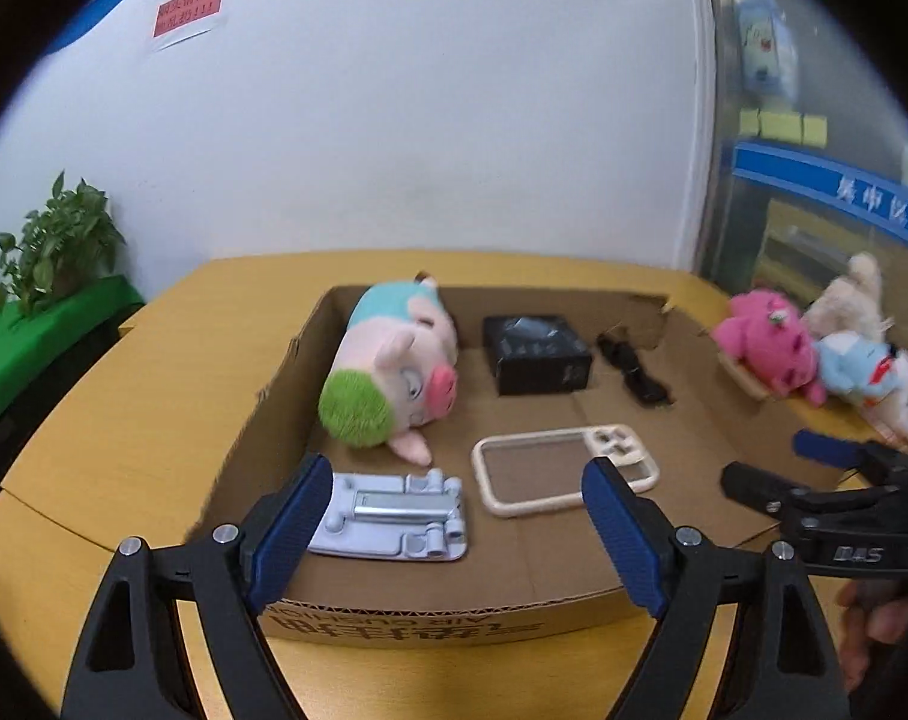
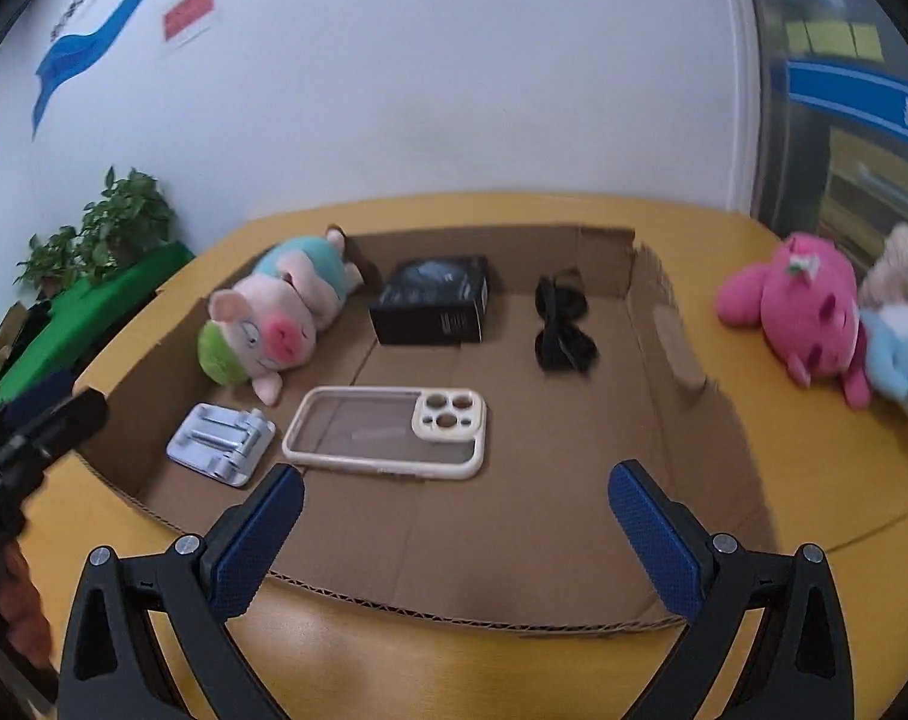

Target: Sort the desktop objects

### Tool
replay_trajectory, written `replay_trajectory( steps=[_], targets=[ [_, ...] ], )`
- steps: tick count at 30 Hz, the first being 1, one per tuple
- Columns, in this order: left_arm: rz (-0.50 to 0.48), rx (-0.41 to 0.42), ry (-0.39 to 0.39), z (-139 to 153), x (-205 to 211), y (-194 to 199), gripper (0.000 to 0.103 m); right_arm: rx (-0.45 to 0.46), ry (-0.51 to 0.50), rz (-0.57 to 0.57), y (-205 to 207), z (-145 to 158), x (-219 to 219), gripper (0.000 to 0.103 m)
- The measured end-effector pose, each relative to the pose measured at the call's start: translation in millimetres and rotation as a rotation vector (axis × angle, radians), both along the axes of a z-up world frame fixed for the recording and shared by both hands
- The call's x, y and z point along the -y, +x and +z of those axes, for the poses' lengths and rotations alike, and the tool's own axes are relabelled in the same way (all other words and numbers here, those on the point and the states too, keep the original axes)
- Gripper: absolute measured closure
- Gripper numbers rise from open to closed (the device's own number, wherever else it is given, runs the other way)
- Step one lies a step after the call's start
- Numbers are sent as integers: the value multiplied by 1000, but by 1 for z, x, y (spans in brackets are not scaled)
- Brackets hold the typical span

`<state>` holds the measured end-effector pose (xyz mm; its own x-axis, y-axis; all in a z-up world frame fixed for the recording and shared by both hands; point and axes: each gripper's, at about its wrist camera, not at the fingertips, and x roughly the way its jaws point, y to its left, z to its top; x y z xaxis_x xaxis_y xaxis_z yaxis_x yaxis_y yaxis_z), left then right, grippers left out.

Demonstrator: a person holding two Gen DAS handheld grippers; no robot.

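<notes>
Left gripper (image 1: pixel 454 474) jaws apart, empty, over box (image 1: pixel 429 624) near edge. Right gripper (image 2: pixel 457 483) likewise apart, empty. In box: stand (image 1: pixel 393 516), phone case (image 2: pixel 387 432), pig (image 2: pixel 273 324), black carton (image 2: pixel 432 300), sunglasses (image 2: pixel 562 330). 3 plush toys (image 2: pixel 808 312) on table (image 2: pixel 814 468) right of the box.

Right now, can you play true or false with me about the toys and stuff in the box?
1. The pig toy lies inside the cardboard box. True.
2. The pink plush is in the box too. False: it lies on the table, outside the box to the right.
3. The sunglasses sit on top of the black box. False: they lie on the box floor beside it.
4. The phone case lies between the metal stand and the sunglasses. True.
5. The right gripper holds the phone case. False: its fingers are open and empty.
</notes>
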<state>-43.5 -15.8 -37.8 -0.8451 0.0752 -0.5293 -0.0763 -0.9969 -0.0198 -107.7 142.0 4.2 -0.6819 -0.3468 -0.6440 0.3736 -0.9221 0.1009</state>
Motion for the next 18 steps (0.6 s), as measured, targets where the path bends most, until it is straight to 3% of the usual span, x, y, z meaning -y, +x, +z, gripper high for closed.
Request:
replay_trajectory(
  steps=[2,6,12,18],
  targets=[
    [24,41,-41,-14,-4,-8,18,-1,30,-13,2,-9,9,0],
    [46,38,-6,-16,-2,-6,18,5,62,-20,4,-29,20,0],
    [56,26,-63,-11,-5,1,17,15,75,-21,17,-26,17,0],
    [57,43,-15,-9,1,3,17,26,67,-38,22,-25,10,0]
  ],
)
